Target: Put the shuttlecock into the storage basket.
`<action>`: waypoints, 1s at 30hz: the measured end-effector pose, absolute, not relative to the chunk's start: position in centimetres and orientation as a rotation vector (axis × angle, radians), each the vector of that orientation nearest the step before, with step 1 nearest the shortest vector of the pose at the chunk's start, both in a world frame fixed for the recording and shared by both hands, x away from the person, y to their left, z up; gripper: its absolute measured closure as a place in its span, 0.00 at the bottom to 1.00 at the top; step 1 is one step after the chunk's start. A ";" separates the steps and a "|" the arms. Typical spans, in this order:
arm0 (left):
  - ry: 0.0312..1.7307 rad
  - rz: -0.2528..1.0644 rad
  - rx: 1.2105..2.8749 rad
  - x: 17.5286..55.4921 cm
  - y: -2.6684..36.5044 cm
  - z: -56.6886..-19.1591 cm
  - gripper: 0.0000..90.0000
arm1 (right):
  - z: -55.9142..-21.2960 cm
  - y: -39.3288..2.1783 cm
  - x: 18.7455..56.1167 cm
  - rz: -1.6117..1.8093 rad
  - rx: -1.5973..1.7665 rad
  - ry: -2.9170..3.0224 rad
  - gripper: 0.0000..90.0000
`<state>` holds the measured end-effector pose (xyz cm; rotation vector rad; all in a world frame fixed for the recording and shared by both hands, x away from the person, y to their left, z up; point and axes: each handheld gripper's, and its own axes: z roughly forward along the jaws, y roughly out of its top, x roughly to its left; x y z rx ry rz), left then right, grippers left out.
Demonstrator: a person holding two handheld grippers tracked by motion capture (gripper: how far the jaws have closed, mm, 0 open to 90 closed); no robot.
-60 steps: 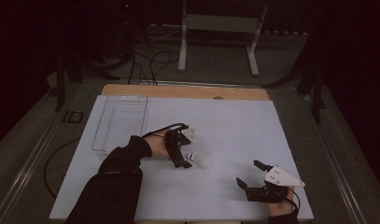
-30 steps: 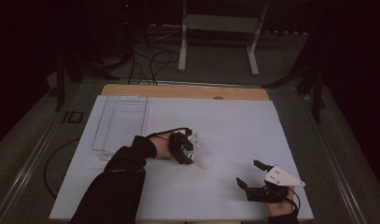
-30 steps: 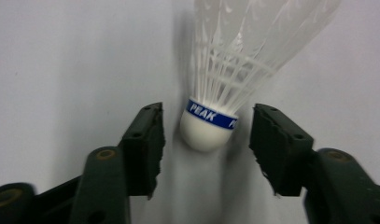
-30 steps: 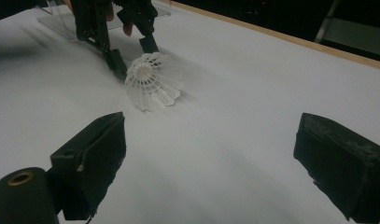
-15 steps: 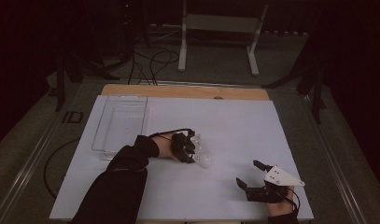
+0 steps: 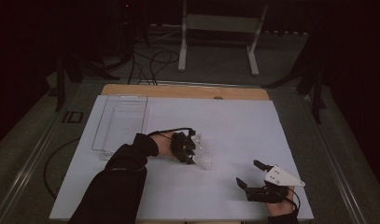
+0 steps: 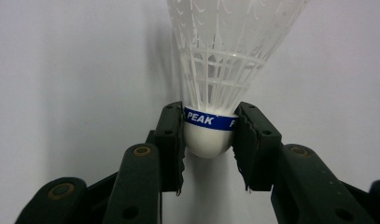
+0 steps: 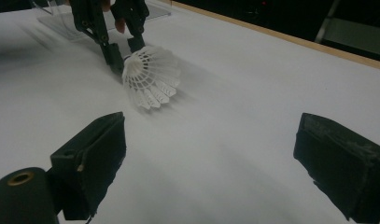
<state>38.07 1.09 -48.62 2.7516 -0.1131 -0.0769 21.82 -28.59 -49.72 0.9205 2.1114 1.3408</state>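
Working left to right, we find the clear tray (image 6: 120,122) holding nothing, the left gripper (image 6: 191,148) clamped on the cork of the white shuttlecock (image 6: 204,159) lying mid-mat — grasp done, lift and placement left, we judge — and the right gripper (image 6: 251,174) idle, jaws apart.

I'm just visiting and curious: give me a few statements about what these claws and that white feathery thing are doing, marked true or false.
1. The left gripper is clamped on the shuttlecock at its cork base. True.
2. The right gripper holds the shuttlecock too. False: its jaws stand wide open, apart from it.
3. The shuttlecock sits inside the clear tray. False: it is on the white table, right of the tray.
4. A blue band circles the cork. True.
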 end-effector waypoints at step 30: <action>0.080 -0.172 2.822 36.9 1.8 -45.0 0.73 | -49.8 -28.5 21.9 1.334 0.924 2.115 0.10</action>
